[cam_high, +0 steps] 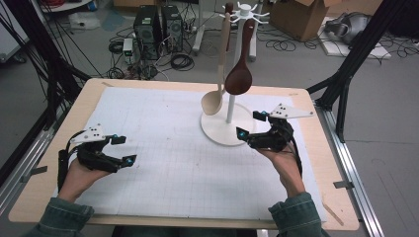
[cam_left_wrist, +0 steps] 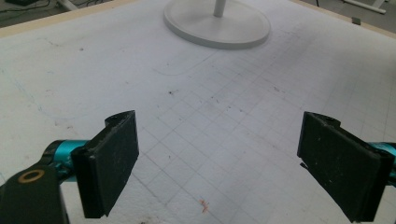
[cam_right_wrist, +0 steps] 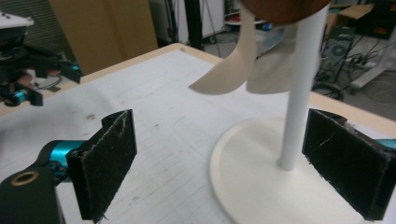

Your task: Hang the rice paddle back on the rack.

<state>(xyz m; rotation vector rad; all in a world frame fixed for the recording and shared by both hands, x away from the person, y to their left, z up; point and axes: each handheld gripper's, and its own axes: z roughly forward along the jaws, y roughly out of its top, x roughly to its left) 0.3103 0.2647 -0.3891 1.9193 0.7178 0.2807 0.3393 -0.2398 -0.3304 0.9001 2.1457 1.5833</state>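
Fingers (cam_right_wrist: 343, 175) of the right gripper (cam_high: 253, 124) spread wide, empty, flanking the white utensil stand (cam_high: 228, 129), likely lining up under its hanging dark wooden spoon (cam_high: 239, 76); left gripper (cam_high: 121, 149) open, idle on the table (cam_high: 148, 85).

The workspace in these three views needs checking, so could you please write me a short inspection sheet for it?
Surface: white gridded mat on a light wooden table; small specks and a faint orange mark.
Job's things: white round-based hanging stand; a pale wooden spoon and a dark brown wooden spoon hang from it.
Clutter: nothing seen on the mat.
Grippers: left gripper open, over bare mat; right gripper open, at the stand's base, its jaws either side of the pole, not touching.
Cables: black cable trails from the left gripper; floor cables behind the table.
Surroundings: computer towers, cardboard box.
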